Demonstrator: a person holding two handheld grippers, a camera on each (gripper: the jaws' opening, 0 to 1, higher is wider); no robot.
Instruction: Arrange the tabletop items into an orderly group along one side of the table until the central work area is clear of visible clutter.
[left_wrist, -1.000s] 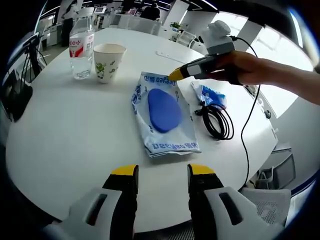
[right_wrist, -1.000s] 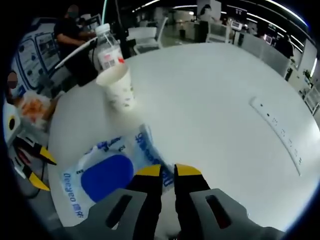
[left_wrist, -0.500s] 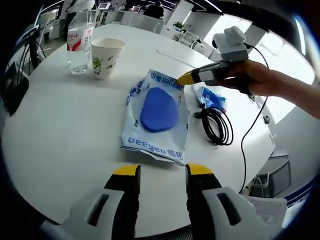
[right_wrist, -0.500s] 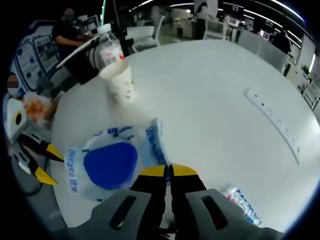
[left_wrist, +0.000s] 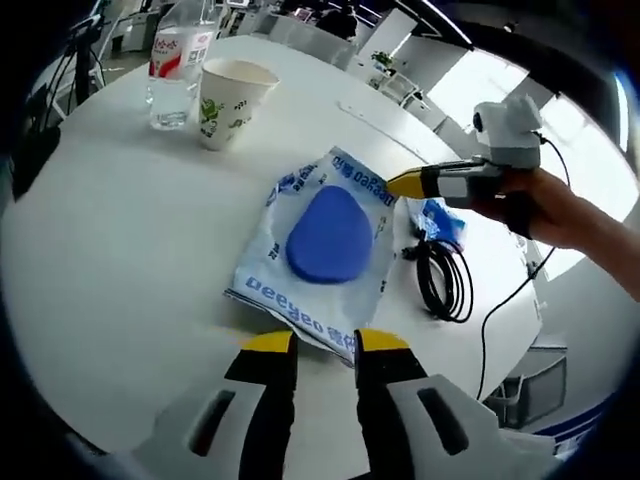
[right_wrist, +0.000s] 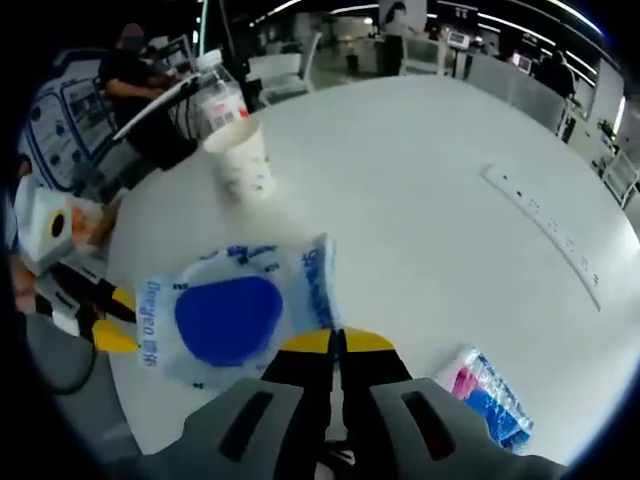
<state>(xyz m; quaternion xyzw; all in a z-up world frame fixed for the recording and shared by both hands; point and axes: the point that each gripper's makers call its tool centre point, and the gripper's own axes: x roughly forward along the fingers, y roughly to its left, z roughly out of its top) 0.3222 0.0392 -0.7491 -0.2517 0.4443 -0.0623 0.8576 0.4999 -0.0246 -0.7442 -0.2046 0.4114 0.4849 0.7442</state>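
One round white table (left_wrist: 120, 250) in open office.

The left gripper (left_wrist: 324, 344) reaches forward with its yellow-tipped jaws a narrow gap apart. The right gripper (right_wrist: 336, 342) has its jaws pressed together, tips touching; in the left gripper view, a bare hand (left_wrist: 545, 205) holds it from the right.
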